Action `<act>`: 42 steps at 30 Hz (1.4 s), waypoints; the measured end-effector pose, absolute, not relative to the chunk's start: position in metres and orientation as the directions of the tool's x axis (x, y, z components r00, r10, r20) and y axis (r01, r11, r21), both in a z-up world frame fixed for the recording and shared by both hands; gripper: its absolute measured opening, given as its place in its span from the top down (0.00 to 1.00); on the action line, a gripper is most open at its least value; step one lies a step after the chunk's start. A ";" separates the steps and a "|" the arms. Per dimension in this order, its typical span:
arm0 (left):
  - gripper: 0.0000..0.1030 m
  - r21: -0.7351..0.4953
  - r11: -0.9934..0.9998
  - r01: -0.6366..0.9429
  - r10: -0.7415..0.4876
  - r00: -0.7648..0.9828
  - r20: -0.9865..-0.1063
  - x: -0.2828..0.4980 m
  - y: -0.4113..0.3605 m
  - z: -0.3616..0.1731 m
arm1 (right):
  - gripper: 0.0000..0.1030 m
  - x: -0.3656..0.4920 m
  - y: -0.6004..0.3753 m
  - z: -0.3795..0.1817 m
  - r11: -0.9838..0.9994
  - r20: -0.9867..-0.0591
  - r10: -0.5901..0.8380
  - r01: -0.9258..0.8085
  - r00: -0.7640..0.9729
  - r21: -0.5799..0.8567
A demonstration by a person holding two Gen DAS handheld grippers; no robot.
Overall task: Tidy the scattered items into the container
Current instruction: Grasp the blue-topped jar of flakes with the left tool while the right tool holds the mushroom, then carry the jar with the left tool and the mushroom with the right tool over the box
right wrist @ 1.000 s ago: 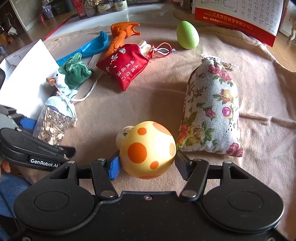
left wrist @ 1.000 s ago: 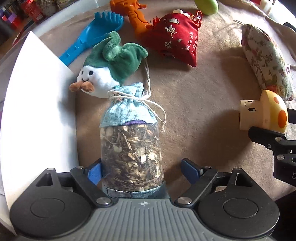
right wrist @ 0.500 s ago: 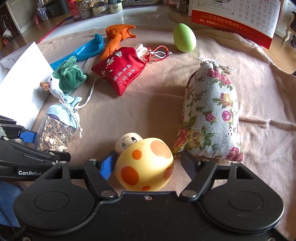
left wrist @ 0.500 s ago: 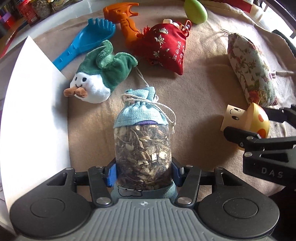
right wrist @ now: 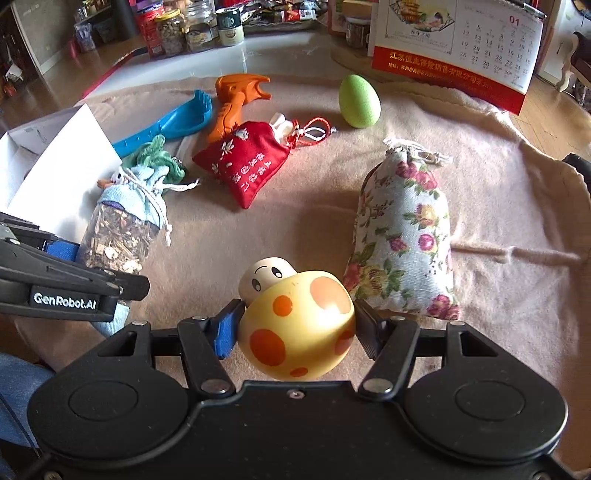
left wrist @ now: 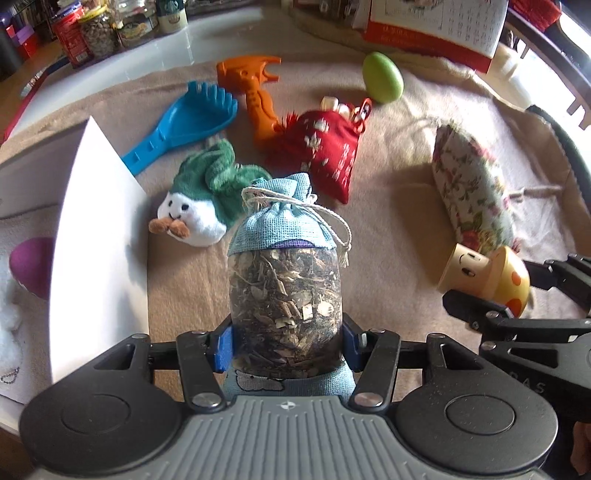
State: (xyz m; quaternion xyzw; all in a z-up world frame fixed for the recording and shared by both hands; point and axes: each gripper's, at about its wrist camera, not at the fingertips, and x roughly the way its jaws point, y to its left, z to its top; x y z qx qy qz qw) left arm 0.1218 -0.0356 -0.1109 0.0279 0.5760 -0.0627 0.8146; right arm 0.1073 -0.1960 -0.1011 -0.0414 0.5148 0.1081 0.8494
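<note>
My left gripper (left wrist: 284, 341) is shut on a clear sachet of dried herbs with a blue cloth top (left wrist: 284, 295), held lifted off the beige cloth; it also shows in the right wrist view (right wrist: 118, 236). My right gripper (right wrist: 295, 328) is shut on a yellow mushroom toy with orange spots (right wrist: 299, 325), also seen in the left wrist view (left wrist: 487, 275). The white box (left wrist: 96, 236) stands at the left with a purple egg (left wrist: 31, 266) inside.
On the beige cloth (right wrist: 303, 221) lie a floral pouch (right wrist: 402, 236), a red pouch (right wrist: 243, 166), a green egg (right wrist: 358, 101), a blue toy rake (right wrist: 166, 123), an orange toy (right wrist: 236, 99) and a green-hatted plush (left wrist: 199, 199). A calendar (right wrist: 454, 48) and jars (right wrist: 173, 31) stand behind.
My left gripper closed on the herb sachet and lifted it. My right gripper closed on the mushroom toy and raised it. Both views have tilted up.
</note>
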 end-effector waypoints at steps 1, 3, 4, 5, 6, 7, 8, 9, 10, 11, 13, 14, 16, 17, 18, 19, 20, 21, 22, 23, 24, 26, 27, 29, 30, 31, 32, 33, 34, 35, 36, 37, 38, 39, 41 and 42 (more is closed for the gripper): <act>0.46 -0.035 0.991 0.130 -0.077 0.339 -0.937 0.121 -0.035 -0.106 | 0.41 0.107 -0.196 -0.099 0.973 -0.882 0.140 -0.227 0.450 0.039; 0.46 -0.048 0.991 0.124 -0.090 0.363 -0.928 0.121 -0.033 -0.094 | 0.41 0.107 -0.196 -0.094 0.973 -0.881 0.137 -0.229 0.452 0.034; 0.46 -0.053 0.991 0.122 -0.095 0.373 -0.923 0.121 -0.032 -0.089 | 0.41 0.107 -0.195 -0.092 0.973 -0.882 0.135 -0.229 0.452 0.031; 0.46 -0.059 0.991 0.118 -0.101 0.383 -0.918 0.120 -0.030 -0.084 | 0.41 0.107 -0.195 -0.090 0.973 -0.882 0.133 -0.229 0.452 0.029; 0.46 -0.067 0.991 0.113 -0.107 0.394 -0.913 0.119 -0.028 -0.078 | 0.41 0.107 -0.194 -0.088 0.973 -0.882 0.133 -0.230 0.452 0.028; 0.46 -0.073 0.992 0.108 -0.110 0.404 -0.908 0.119 -0.025 -0.072 | 0.41 0.107 -0.194 -0.086 0.973 -0.881 0.133 -0.231 0.453 0.027; 0.46 -0.075 0.992 0.101 -0.111 0.414 -0.904 0.119 -0.021 -0.068 | 0.41 0.107 -0.193 -0.084 0.972 -0.881 0.132 -0.233 0.455 0.026; 0.46 -0.076 0.993 0.092 -0.108 0.425 -0.899 0.118 -0.017 -0.063 | 0.41 0.107 -0.191 -0.082 0.971 -0.880 0.132 -0.237 0.455 0.023; 0.46 -0.074 0.994 0.084 -0.103 0.434 -0.895 0.118 -0.013 -0.059 | 0.41 0.107 -0.189 -0.079 0.970 -0.879 0.132 -0.241 0.458 0.020; 0.46 -0.073 0.995 0.072 -0.097 0.444 -0.891 0.118 -0.009 -0.055 | 0.41 0.107 -0.187 -0.076 0.970 -0.877 0.131 -0.244 0.462 0.017; 0.46 -0.074 0.996 0.047 -0.087 0.462 -0.883 0.116 0.002 -0.048 | 0.41 0.108 -0.182 -0.070 0.966 -0.874 0.134 -0.257 0.466 0.011; 0.45 -0.073 0.997 0.036 -0.081 0.470 -0.879 0.116 0.008 -0.045 | 0.41 0.108 -0.179 -0.067 0.965 -0.872 0.136 -0.264 0.470 0.009; 0.45 -0.059 0.998 0.016 -0.059 0.487 -0.872 0.114 0.018 -0.038 | 0.41 0.109 -0.172 -0.060 0.959 -0.868 0.143 -0.282 0.475 0.004; 0.45 -0.047 0.999 0.009 -0.045 0.496 -0.867 0.113 0.022 -0.034 | 0.41 0.110 -0.168 -0.056 0.957 -0.865 0.148 -0.292 0.479 0.002; 0.45 -0.035 0.999 0.001 -0.030 0.506 -0.862 0.112 0.027 -0.030 | 0.41 0.111 -0.163 -0.052 0.953 -0.862 0.153 -0.303 0.484 0.000; 0.45 -0.024 1.000 -0.007 -0.017 0.516 -0.857 0.111 0.032 -0.025 | 0.41 0.112 -0.159 -0.048 0.949 -0.858 0.159 -0.314 0.488 -0.002; 0.45 -0.017 1.000 -0.016 -0.006 0.525 -0.851 0.111 0.037 -0.020 | 0.41 0.113 -0.154 -0.044 0.946 -0.854 0.166 -0.325 0.492 -0.003; 0.45 -0.017 1.000 -0.026 0.000 0.532 -0.846 0.111 0.043 -0.016 | 0.41 0.114 -0.148 -0.039 0.942 -0.850 0.174 -0.337 0.498 -0.004; 0.45 -0.019 0.999 -0.037 0.004 0.539 -0.842 0.111 0.048 -0.012 | 0.41 0.115 -0.142 -0.034 0.937 -0.845 0.183 -0.350 0.503 -0.006; 0.45 -0.025 0.998 -0.053 0.008 0.547 -0.837 0.111 0.054 -0.008 | 0.41 0.117 -0.136 -0.028 0.932 -0.839 0.192 -0.362 0.509 -0.007; 0.45 -0.032 0.997 -0.073 0.014 0.556 -0.831 0.111 0.061 -0.005 | 0.41 0.118 -0.129 -0.023 0.927 -0.832 0.202 -0.374 0.517 -0.007; 0.45 -0.039 0.992 -0.117 0.034 0.569 -0.822 0.112 0.076 0.002 | 0.41 0.122 -0.115 -0.012 0.917 -0.819 0.225 -0.400 0.528 -0.006; 0.45 -0.038 0.989 -0.145 0.052 0.574 -0.817 0.112 0.084 0.005 | 0.41 0.123 -0.108 -0.007 0.911 -0.811 0.237 -0.412 0.534 -0.005; 0.45 -0.033 0.981 -0.191 0.087 0.582 -0.808 0.113 0.099 0.010 | 0.41 0.124 -0.095 0.003 0.897 -0.799 0.260 -0.441 0.542 -0.007; 0.45 -0.030 0.978 -0.207 0.099 0.583 -0.806 0.114 0.106 0.012 | 0.41 0.125 -0.088 0.007 0.890 -0.794 0.270 -0.455 0.545 -0.009; 0.45 -0.028 0.975 -0.219 0.108 0.584 -0.804 0.114 0.113 0.015 | 0.41 0.125 -0.081 0.011 0.883 -0.789 0.280 -0.469 0.547 -0.011; 0.45 -0.029 0.973 -0.231 0.115 0.586 -0.802 0.115 0.122 0.019 | 0.41 0.126 -0.075 0.014 0.876 -0.785 0.289 -0.482 0.547 -0.013; 0.45 -0.032 0.970 -0.242 0.120 0.588 -0.800 0.116 0.129 0.023 | 0.41 0.127 -0.068 0.017 0.869 -0.781 0.300 -0.495 0.548 -0.013; 0.45 -0.034 0.967 -0.251 0.124 0.589 -0.798 0.117 0.136 0.026 | 0.41 0.128 -0.062 0.020 0.861 -0.777 0.310 -0.508 0.548 -0.015; 0.45 -0.032 0.966 -0.257 0.131 0.592 -0.795 0.117 0.143 0.030 | 0.41 0.129 -0.056 0.023 0.854 -0.773 0.319 -0.520 0.548 -0.016; 0.45 -0.021 0.965 -0.260 0.143 0.594 -0.791 0.118 0.150 0.034 | 0.41 0.130 -0.048 0.027 0.846 -0.769 0.329 -0.533 0.548 -0.018; 0.45 -0.004 0.966 -0.260 0.157 0.596 -0.788 0.119 0.156 0.037 | 0.41 0.131 -0.041 0.030 0.838 -0.765 0.339 -0.546 0.548 -0.019; 0.45 0.017 0.965 -0.262 0.175 0.595 -0.784 0.119 0.163 0.040 | 0.41 0.131 -0.034 0.032 0.830 -0.761 0.349 -0.558 0.546 -0.020; 0.45 0.038 0.963 -0.269 0.196 0.592 -0.782 0.118 0.172 0.042 | 0.41 0.132 -0.028 0.035 0.822 -0.758 0.360 -0.569 0.545 -0.019; 0.45 0.070 0.956 -0.284 0.230 0.581 -0.781 0.118 0.190 0.044 | 0.41 0.132 -0.014 0.038 0.806 -0.752 0.379 -0.592 0.539 -0.018; 0.45 0.088 0.952 -0.294 0.249 0.572 -0.782 0.117 0.200 0.044 | 0.41 0.133 -0.007 0.039 0.797 -0.751 0.389 -0.603 0.534 -0.017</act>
